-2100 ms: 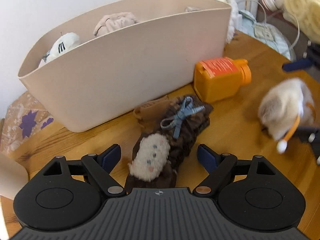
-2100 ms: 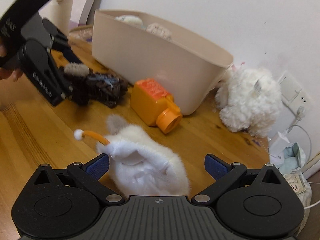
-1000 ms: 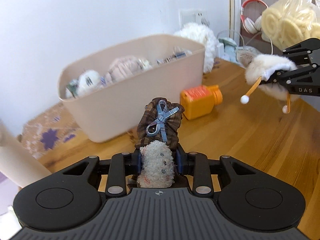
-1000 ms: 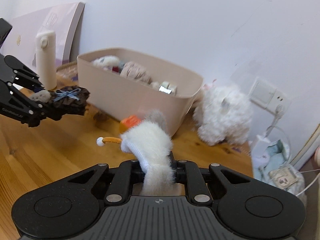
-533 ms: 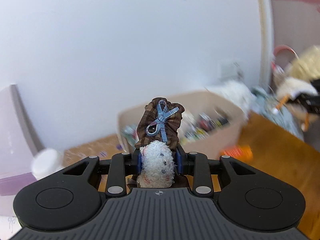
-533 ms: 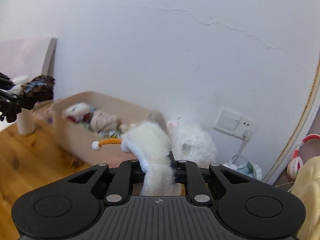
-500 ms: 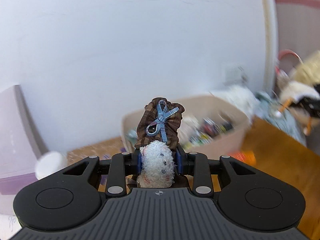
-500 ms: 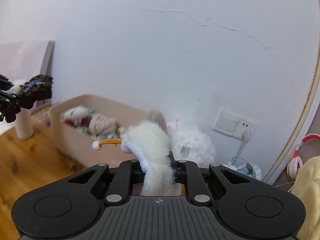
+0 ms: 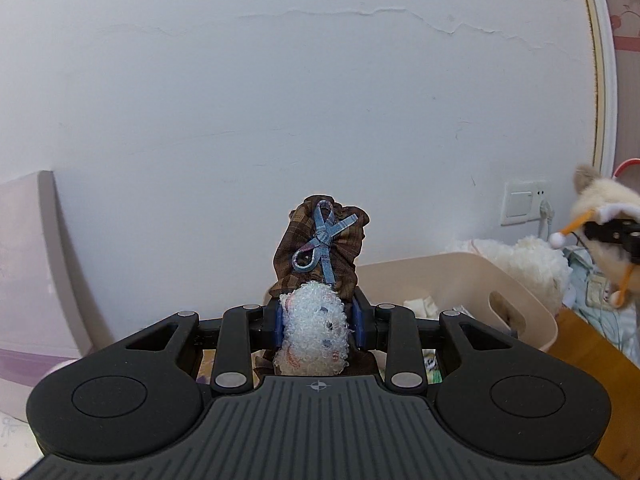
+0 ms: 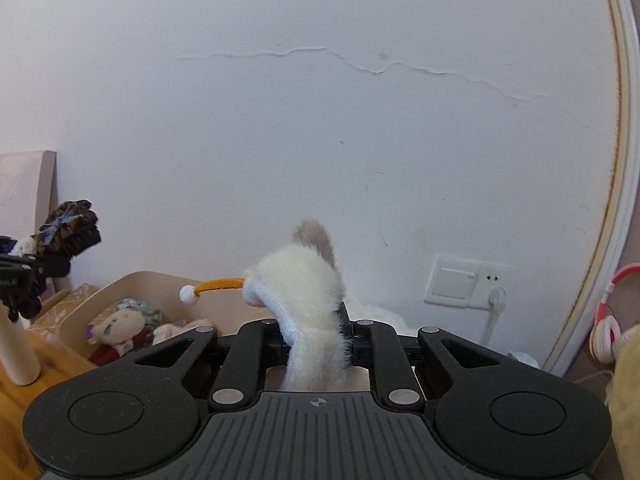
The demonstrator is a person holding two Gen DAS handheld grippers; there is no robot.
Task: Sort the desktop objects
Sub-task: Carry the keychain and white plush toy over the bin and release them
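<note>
My left gripper (image 9: 318, 322) is shut on a brown plaid doll (image 9: 320, 248) with a white fluffy head and a blue ribbon, held high in front of the wall. It also shows in the right wrist view (image 10: 60, 232) at the far left. My right gripper (image 10: 316, 338) is shut on a white furry plush toy (image 10: 304, 284) with an orange antenna. That toy shows in the left wrist view (image 9: 600, 216) at the far right. The beige storage bin (image 9: 460, 276) sits below both grippers and holds several plush toys (image 10: 120, 328).
A fluffy white plush (image 9: 528, 264) lies behind the bin by the wall socket (image 10: 464, 284). A white bottle (image 10: 16, 356) stands on the wooden table (image 9: 592, 352) at the left. Red headphones (image 10: 608, 320) hang at the far right. A pale board (image 9: 36, 264) leans on the wall.
Both grippers have risen further with their toys. The bin now sits lower in both views and more wall shows. Both grips are unchanged.
</note>
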